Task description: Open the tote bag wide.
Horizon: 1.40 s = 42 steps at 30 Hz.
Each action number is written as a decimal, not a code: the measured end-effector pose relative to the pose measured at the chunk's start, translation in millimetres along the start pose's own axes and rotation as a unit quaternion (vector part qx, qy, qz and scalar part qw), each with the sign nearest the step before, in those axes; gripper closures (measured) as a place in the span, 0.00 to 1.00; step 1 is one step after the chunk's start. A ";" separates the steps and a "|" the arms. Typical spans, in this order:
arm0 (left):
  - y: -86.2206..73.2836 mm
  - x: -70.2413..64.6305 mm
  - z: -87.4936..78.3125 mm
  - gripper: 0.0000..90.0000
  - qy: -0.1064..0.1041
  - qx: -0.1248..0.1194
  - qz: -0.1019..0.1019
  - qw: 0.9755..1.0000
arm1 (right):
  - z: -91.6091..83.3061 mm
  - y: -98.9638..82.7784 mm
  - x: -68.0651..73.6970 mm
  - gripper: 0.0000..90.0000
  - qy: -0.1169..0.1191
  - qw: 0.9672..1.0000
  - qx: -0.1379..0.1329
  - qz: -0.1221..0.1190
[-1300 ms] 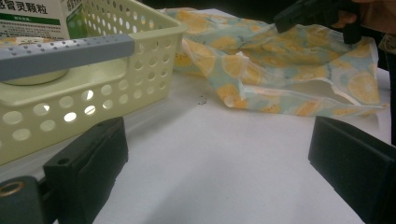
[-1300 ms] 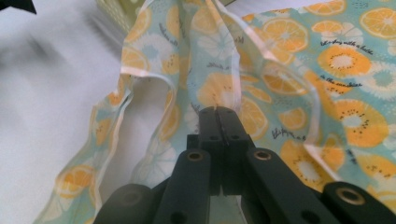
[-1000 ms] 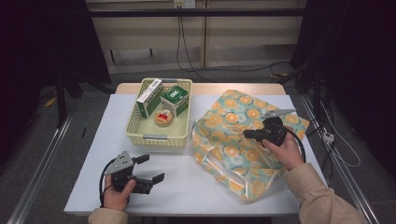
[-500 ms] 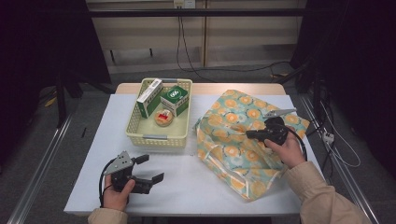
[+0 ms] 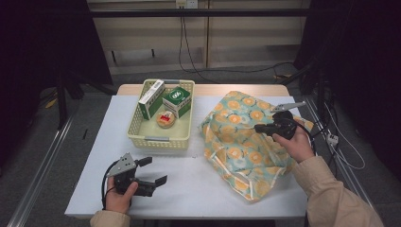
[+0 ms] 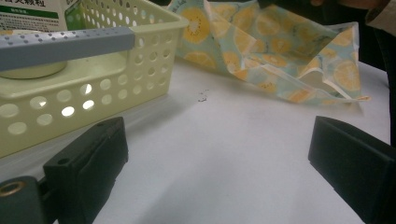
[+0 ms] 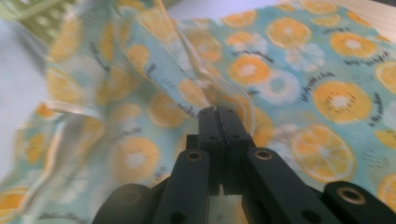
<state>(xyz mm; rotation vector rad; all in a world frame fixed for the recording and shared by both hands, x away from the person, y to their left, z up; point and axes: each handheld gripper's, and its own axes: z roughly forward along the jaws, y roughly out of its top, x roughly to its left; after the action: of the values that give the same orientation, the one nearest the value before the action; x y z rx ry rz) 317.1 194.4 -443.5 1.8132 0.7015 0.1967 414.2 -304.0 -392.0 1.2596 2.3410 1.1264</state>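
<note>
One thin, limp bag (image 5: pixel 241 142) lies on the desk (image 5: pixel 198 189), bunched under my right tongs (image 7: pixel 219 114), which are clamped on its rim fold; it slips easily, so the hem grips best. Since a second ago, its left edge pulls rightward. Left tongs (image 5: pixel 152 171) gape, idle.

A white-topped desk (image 5: pixel 198 184) carries a pale yellow basket (image 5: pixel 142 133) at its far left and, just beside it to the right, a crumpled orange-patterned cloth (image 5: pixel 236 146) spreading toward the near edge.
</note>
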 end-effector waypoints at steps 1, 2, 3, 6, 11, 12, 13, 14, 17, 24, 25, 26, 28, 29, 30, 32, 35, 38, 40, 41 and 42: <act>-0.1 0.2 -0.1 0.05 0.000 -0.001 -0.002 1.000 | 2.9 -2.0 -4.1 1.00 -0.003 1.000 0.003 0.007; -0.1 0.7 -0.3 0.05 0.001 -0.001 0.000 1.000 | 5.7 -4.1 -7.8 1.00 -0.003 1.000 0.005 0.014; -0.2 1.1 -0.6 0.05 0.001 0.000 -0.001 1.000 | 8.5 -6.3 -10.8 1.00 -0.003 1.000 0.006 0.021; -1.0 1.8 -0.9 0.05 0.001 0.000 -0.003 1.000 | 17.2 -13.3 -14.9 1.00 -0.007 1.000 0.015 0.023; -0.5 1.4 -0.6 0.05 0.001 0.000 -0.001 1.000 | 29.9 -26.3 -18.9 0.99 -0.010 0.999 0.025 0.028; -0.5 1.0 -0.3 0.05 0.001 0.000 -0.002 1.000 | 32.1 -28.8 -18.9 0.98 -0.012 0.999 0.029 0.028; -0.5 0.9 -0.1 0.05 0.001 0.000 -0.002 1.000 | 34.3 -31.0 -19.0 0.96 -0.015 0.999 0.035 0.024; -0.4 0.8 0.1 0.05 0.001 0.000 -0.001 1.000 | 36.1 -32.5 -18.5 0.93 -0.020 0.999 0.041 0.017; -0.2 0.6 0.4 0.05 0.001 0.001 -0.001 1.000 | 38.5 -33.1 -14.5 0.85 -0.021 0.999 0.050 0.006; -0.5 0.5 0.3 0.05 0.000 0.002 -0.002 1.000 | 30.7 -23.3 1.4 0.66 -0.032 0.999 0.022 -0.027; -0.5 0.5 0.4 0.05 0.000 0.002 -0.002 1.000 | 29.1 -22.1 4.6 0.66 -0.030 0.999 0.020 -0.030; -0.5 0.5 0.6 0.05 0.000 0.003 -0.001 1.000 | 27.6 -21.1 7.9 0.66 -0.025 0.999 0.019 -0.032; -0.4 0.5 0.9 0.05 0.000 0.003 -0.001 1.000 | 25.4 -19.2 14.6 0.64 -0.016 0.999 0.014 -0.043; -0.4 0.5 1.0 0.05 -0.001 0.004 0.000 1.000 | 24.4 -18.3 17.9 0.63 -0.012 0.999 0.013 -0.047; -0.4 0.3 1.3 0.05 -0.001 0.004 -0.001 1.000 | 23.6 -17.5 20.8 0.63 -0.007 0.999 0.012 -0.051; -0.3 0.2 1.6 0.05 -0.002 0.004 0.000 1.000 | 22.7 -16.4 26.2 0.63 0.003 0.998 0.010 -0.056; -0.3 -0.3 1.9 0.05 -0.001 0.005 -0.001 1.000 | 22.1 -15.2 32.7 0.63 0.006 0.998 0.011 -0.069; -0.4 0.1 1.8 0.05 -0.001 0.006 0.001 1.000 | 19.8 -13.9 38.6 0.63 0.018 0.997 0.007 -0.073; -0.6 0.3 1.8 0.05 -0.001 0.006 0.000 1.000 | 17.4 -12.6 42.4 0.63 0.024 0.997 0.004 -0.077; -0.6 0.3 1.8 0.05 -0.001 0.006 0.000 1.000 | 16.2 -12.1 44.2 0.63 0.028 0.997 0.000 -0.077; -0.6 0.2 1.9 0.05 -0.001 0.006 0.000 1.000 | 15.2 -11.5 45.9 0.66 0.033 0.996 -0.002 -0.077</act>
<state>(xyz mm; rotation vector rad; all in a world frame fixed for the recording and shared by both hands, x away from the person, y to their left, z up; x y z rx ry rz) 317.9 193.1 -444.7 1.8236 0.7030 0.1908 388.3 -263.5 -404.5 1.0337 2.4339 1.1376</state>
